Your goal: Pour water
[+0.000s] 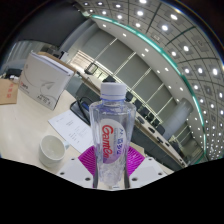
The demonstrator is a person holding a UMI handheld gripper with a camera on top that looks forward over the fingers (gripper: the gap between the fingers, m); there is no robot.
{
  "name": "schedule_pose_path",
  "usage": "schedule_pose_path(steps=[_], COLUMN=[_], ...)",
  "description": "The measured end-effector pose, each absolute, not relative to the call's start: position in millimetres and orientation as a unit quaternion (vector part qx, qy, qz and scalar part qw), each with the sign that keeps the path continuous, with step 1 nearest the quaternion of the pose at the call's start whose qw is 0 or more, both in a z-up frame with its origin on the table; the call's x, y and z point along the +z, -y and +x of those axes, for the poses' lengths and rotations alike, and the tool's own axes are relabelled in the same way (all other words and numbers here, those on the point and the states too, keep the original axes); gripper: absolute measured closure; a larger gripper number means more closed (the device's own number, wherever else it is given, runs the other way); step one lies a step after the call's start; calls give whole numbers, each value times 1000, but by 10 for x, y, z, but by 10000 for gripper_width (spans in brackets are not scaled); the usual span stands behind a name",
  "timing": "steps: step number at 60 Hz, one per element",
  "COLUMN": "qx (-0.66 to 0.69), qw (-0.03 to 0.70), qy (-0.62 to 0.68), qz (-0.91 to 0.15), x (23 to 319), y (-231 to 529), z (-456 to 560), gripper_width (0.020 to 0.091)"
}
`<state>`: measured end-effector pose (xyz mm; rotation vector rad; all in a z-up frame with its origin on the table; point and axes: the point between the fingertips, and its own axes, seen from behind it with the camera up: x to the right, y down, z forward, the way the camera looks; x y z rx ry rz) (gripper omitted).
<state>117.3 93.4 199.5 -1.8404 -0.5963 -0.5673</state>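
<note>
Low in the frame's centre, the gripper (112,168) has its two fingers closed on a clear plastic water bottle (112,130) with a white screw cap and a red-and-blue label; the pink pads (92,158) show on either side of the bottle's lower body and seem to press against it, so the tool is holding the bottle rather than merely framing it. The bottle stands roughly upright in the grip, and its cap looks to be on, though the seal cannot be read. To the lower left, near the bottle but apart from it, sits a small white cup (52,151) on the pale tabletop (25,125), its mouth open upward. Just behind the bottle lies a white printed sheet of paper (72,125). Farther off, at the upper left of the frame, a white cardboard box (45,80) stands on the table, with a brown object beside it too small to name. Beyond that, office windows and a ceiling of round lights fill the upper right.

To pour well, I judge the cap must come off first. Then the bottle should be carried over the cup so its neck hangs above the cup's mouth, and tilted slowly toward the lower left, with the grip kept firm because a soft bottle may squeeze and spurt.
</note>
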Motion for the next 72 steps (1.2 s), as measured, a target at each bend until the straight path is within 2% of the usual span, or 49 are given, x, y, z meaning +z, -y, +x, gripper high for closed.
schedule_pose_path(steps=[9,18,33,38,48,51,53,54,56,60,64,72], qx=[-115,-27,25,38,49,47,51,52,51,43,32,5], qw=[551,539,517,524,522,505,497,493,484,471,463,452], qy=[160,96,79,66,63,64,64,62,59,52,49,45], qz=[-811,-837,-852,-848,-849,-859,-864,-866,-871,-880,-884,-891], x=[1720,1325,767,780,759,696,659,656,647,688,764,1081], y=[-950,-997,-999,-989,-949,-906,-883,-865,-824,-732,-620,-265], z=[1224,1272,1290,1331,1342,1342,1337,1332,1336,1351,1357,1280], gripper_width=[750,754,748,735,572,439,275,228,267,238,241,244])
